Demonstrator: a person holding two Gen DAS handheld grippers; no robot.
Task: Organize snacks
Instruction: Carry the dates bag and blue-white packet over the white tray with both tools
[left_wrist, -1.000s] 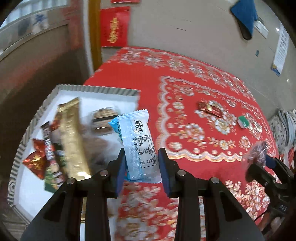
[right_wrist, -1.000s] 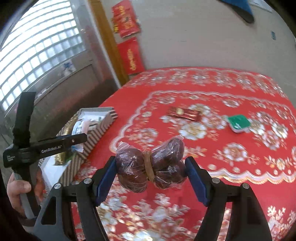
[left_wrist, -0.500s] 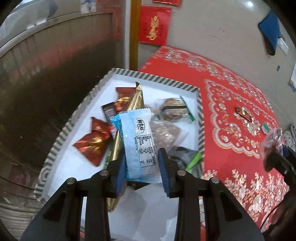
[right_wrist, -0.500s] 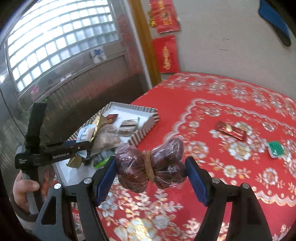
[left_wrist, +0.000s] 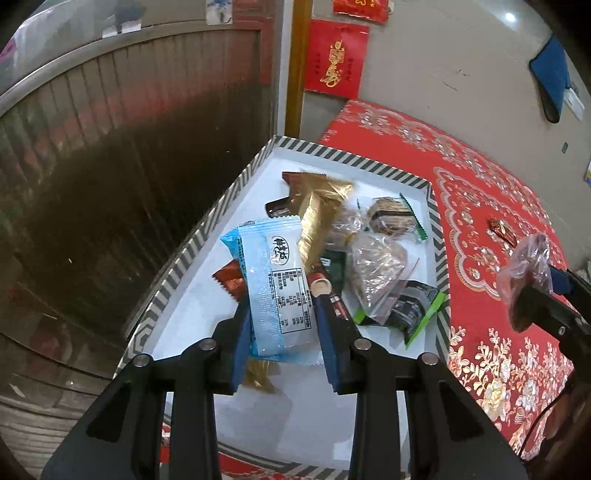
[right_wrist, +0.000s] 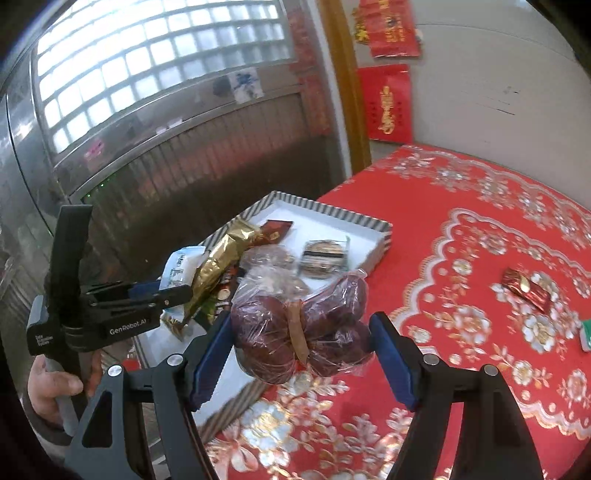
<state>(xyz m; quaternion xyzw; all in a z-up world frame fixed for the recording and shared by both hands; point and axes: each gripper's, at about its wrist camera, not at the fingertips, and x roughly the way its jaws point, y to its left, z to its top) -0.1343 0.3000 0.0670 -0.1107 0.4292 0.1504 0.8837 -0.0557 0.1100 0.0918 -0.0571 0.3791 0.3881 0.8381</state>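
Right view alone shows the person's hand (right_wrist: 55, 384) gripping the left handle, plus a green packet (right_wrist: 585, 334) at the frame edge. Left view looks down into the striped tray (left_wrist: 177, 266): gold packet (left_wrist: 317, 218), clear bags, dark wrappers. Left tongs (left_wrist: 282, 328) hover over the tray, narrow, clamped on a blue snack packet (left_wrist: 275, 284). Right tongs (right_wrist: 301, 349) beside the tray over the red desk (right_wrist: 461, 236), wider, pinching a bag of dates (right_wrist: 301, 325). Red candy (right_wrist: 528, 290) lies on the desk, well apart.
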